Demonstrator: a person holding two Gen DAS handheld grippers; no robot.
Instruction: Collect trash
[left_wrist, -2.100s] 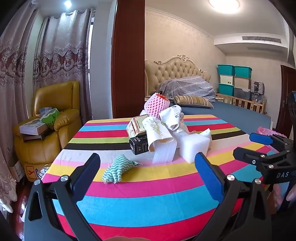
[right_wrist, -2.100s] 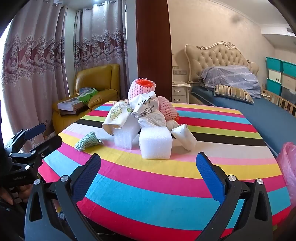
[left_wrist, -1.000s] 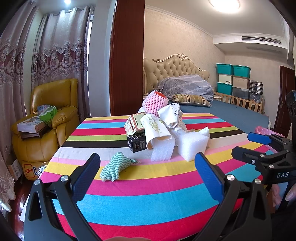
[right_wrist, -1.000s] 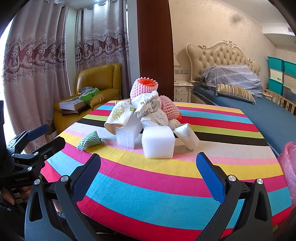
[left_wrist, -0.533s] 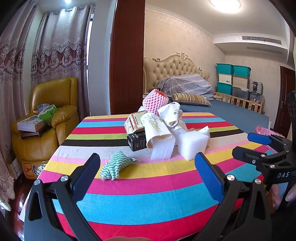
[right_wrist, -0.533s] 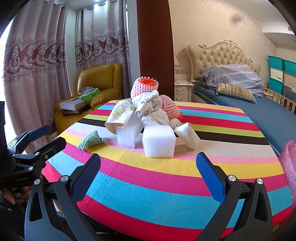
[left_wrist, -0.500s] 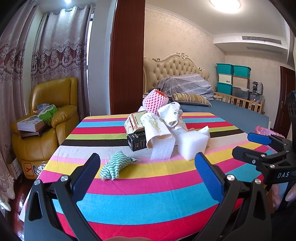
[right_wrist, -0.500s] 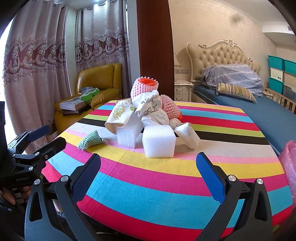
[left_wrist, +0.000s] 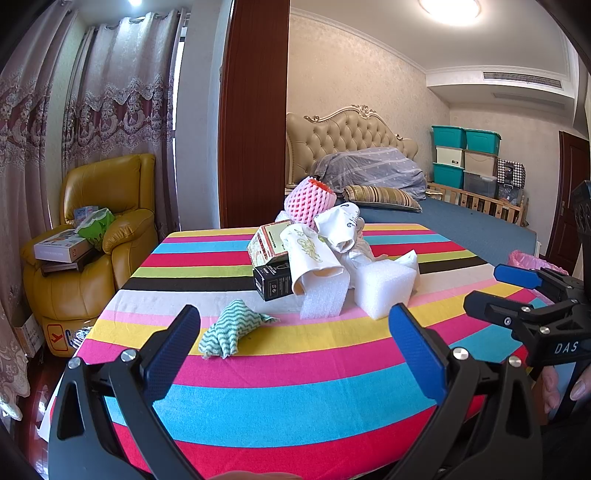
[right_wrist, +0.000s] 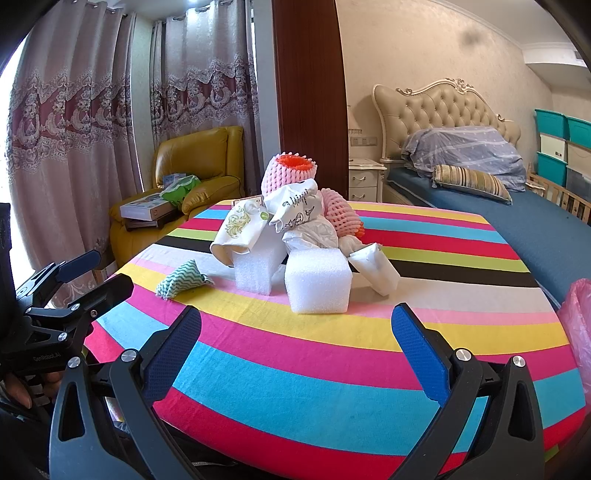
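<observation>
A heap of trash sits mid-table on the striped cloth (left_wrist: 295, 369): white foam blocks (left_wrist: 384, 286) (right_wrist: 319, 280), a pink foam fruit net (left_wrist: 308, 199) (right_wrist: 288, 173), crumpled white paper bags (left_wrist: 314, 258) (right_wrist: 240, 229), a black box (left_wrist: 271, 280) and a small carton (left_wrist: 267, 243). A green-and-white wavy cloth (left_wrist: 231, 328) (right_wrist: 179, 282) lies apart, left of the heap. My left gripper (left_wrist: 295, 354) is open over the near edge, short of the cloth. My right gripper (right_wrist: 295, 354) is open too, short of the foam blocks. Both hold nothing.
A pink plastic bag (right_wrist: 576, 325) (left_wrist: 528, 258) hangs past the table's right edge. A yellow armchair (left_wrist: 92, 236) with boxes stands to the left, a bed (left_wrist: 424, 221) behind the table. Fingers (left_wrist: 565, 387) of a hand hold the right gripper's handle.
Both views have shifted only slightly; the table and heap sit a touch nearer and lower in frame. Both grippers stay open and nothing on the table has moved.
</observation>
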